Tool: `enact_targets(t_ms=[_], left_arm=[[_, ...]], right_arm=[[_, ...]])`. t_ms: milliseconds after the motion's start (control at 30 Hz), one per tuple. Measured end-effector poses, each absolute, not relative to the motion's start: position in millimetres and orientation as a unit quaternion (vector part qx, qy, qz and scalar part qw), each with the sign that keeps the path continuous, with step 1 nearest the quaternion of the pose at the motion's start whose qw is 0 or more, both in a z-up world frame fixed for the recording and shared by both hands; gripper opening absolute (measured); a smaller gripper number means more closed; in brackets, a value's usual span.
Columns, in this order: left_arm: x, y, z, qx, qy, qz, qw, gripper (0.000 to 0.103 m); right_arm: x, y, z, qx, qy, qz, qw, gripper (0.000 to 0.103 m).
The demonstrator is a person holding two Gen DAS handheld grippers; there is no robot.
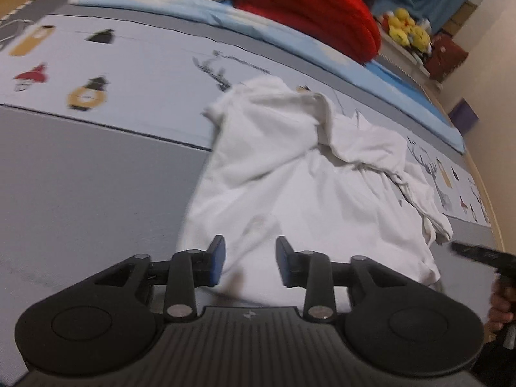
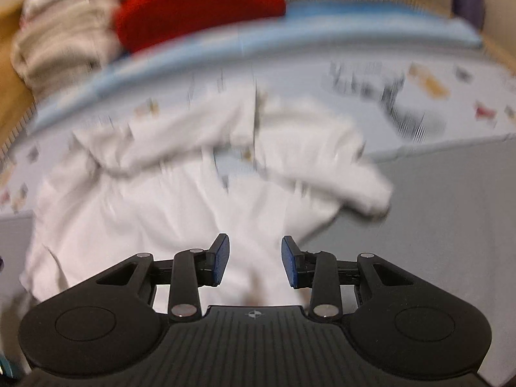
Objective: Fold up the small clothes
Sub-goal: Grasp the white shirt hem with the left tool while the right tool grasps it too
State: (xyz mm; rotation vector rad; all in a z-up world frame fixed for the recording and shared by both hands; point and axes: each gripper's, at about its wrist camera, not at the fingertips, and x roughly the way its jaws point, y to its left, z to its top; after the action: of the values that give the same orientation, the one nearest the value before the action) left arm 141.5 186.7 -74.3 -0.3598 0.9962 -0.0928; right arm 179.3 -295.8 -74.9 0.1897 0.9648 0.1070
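Both tools, left tool (image 1: 249, 262) and right tool (image 2: 254, 262), gape wide and hold nothing; your white shirt (image 1: 290, 187) lies rumpled on the bed (image 1: 96, 177) (right view blurred), no fold made, everything left.

No readable words, numbers or brand names in either view, only a small round crosshair emblem on the left gripper (image 1: 249, 263) body and the right gripper (image 2: 255, 262) body, printed figures on the bed sheet (image 1: 135, 74) carrying no legible lettering
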Motion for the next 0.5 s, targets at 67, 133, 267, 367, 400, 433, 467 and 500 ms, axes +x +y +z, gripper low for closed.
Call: enact_targets(t_ms=[67, 133, 267, 367, 400, 433, 467, 500], left_arm=[[156.2, 172.0, -81.4, -0.169, 0.48, -0.045, 0.86, 0.06], [171.0, 161.9, -91.2, -0.169, 0.489, -0.04, 0.855, 0.072], [197.1, 143.2, -115.7, -0.146, 0.529, -0.014, 0.836, 0.074], [203.0, 131.7, -130.7, -0.102, 0.561, -0.014, 0.821, 0.058], [202.6, 128.0, -132.8, -0.082, 0.564, -0.014, 0.822, 0.033], [201.3, 125.6, -133.4, -0.065, 0.563, -0.016, 0.824, 0.015], [199.0, 125.5, -132.7, -0.057, 0.562, -0.019, 0.825, 0.007], [194.9, 128.1, -129.8, -0.058, 0.556, -0.02, 0.829, 0.007]], right_arm=[[190.7, -287.3, -96.0, 0.063, 0.506, 0.043, 0.859, 0.037], [197.5, -282.2, -110.6, 0.036, 0.53, 0.022, 0.847, 0.037], [206.0, -285.2, -130.7, 0.016, 0.559, -0.002, 0.829, 0.037], [203.6, -281.9, -130.7, 0.008, 0.555, 0.014, 0.832, 0.026], [201.9, -280.5, -130.0, 0.006, 0.553, 0.024, 0.833, 0.02], [199.3, -279.8, -128.6, 0.005, 0.549, 0.033, 0.835, 0.006], [197.7, -281.7, -126.4, 0.008, 0.544, 0.039, 0.838, 0.006], [194.7, -284.0, -122.6, 0.014, 0.54, 0.044, 0.841, 0.005]])
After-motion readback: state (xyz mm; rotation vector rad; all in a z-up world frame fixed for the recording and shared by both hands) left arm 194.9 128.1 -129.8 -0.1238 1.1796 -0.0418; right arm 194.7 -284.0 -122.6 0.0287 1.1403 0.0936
